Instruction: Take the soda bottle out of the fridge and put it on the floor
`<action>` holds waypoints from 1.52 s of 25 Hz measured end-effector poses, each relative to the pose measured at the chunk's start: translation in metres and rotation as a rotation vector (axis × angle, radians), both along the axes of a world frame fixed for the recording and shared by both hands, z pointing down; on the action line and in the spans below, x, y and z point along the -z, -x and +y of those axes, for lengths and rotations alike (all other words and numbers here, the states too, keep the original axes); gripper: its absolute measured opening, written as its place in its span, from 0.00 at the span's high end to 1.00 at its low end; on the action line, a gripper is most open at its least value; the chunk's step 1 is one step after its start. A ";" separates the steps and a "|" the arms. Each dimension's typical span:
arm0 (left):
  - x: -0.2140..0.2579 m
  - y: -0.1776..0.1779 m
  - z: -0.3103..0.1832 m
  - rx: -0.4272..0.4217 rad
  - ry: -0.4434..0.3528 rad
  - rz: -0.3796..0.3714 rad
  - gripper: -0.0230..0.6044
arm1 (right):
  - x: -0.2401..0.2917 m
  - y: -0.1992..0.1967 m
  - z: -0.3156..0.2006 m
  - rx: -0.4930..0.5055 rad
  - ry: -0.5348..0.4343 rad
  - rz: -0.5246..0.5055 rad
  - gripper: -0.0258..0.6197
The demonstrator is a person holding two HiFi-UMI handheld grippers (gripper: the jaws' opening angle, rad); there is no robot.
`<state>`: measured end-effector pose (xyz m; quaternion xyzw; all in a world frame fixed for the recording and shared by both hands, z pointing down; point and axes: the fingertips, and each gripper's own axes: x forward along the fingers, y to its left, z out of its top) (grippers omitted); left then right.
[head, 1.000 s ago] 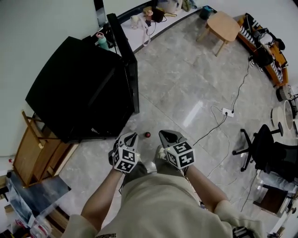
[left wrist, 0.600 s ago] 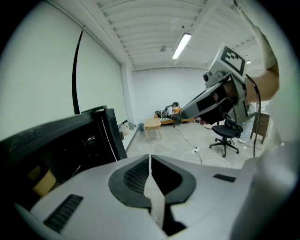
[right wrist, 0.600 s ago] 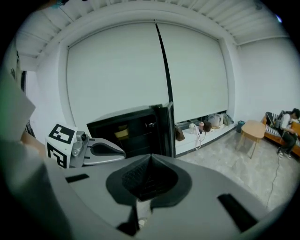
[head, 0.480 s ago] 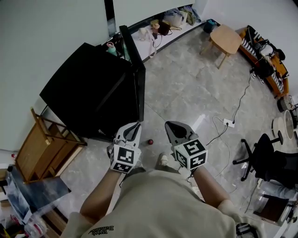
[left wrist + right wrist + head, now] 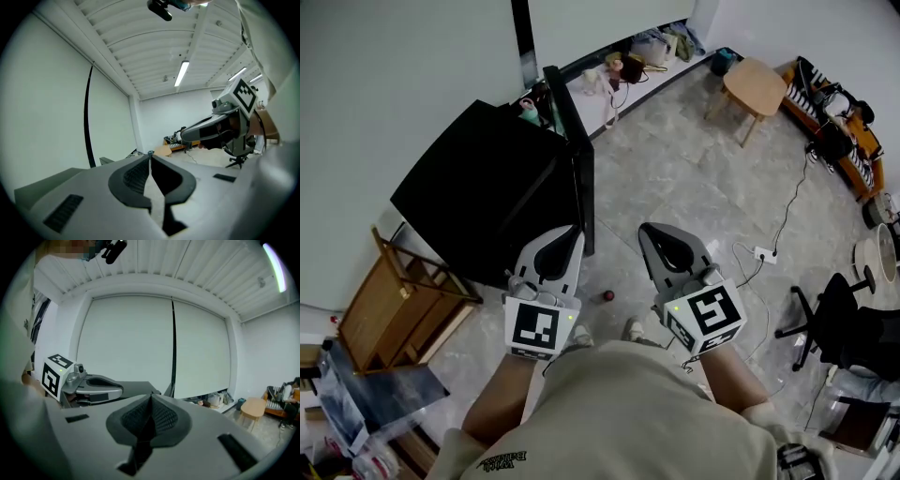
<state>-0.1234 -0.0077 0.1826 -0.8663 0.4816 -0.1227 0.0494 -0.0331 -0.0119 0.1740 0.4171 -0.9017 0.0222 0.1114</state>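
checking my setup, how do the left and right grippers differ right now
In the head view, the left gripper ends against the black fridge; the right gripper ends over the grey floor. The left gripper's marker cube sits square to the camera; the right gripper's is turned askew. Both have jaws shut, holding nothing.

Floor (image 5: 675, 178): polished grey stone-look tiles, glossy, with a bright reflection near frame centre. Fridge (image 5: 487, 197), upper left: smooth black casing with a dull sheen. Rack (image 5: 394, 300), left edge: bare brown wood. Small table (image 5: 757, 82), upper right: pale, smooth wood. Left gripper (image 5: 575, 230) and right gripper (image 5: 645, 228): matt grey plastic shells; fingers (image 5: 133, 176) faced with black ribbed pads. Garment (image 5: 628, 412), bottom: matt beige cloth.
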 end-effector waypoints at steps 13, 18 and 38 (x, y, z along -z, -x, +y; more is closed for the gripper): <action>0.079 0.009 0.006 0.040 -0.147 0.069 0.94 | 0.095 -0.010 0.007 0.033 -0.221 -0.085 0.97; 0.086 0.002 0.004 0.037 -0.184 0.028 0.94 | 0.097 -0.018 0.000 0.018 -0.224 -0.097 0.97; 0.082 -0.025 -0.001 0.013 -0.153 0.008 0.94 | 0.093 -0.039 -0.007 0.027 -0.213 -0.055 0.97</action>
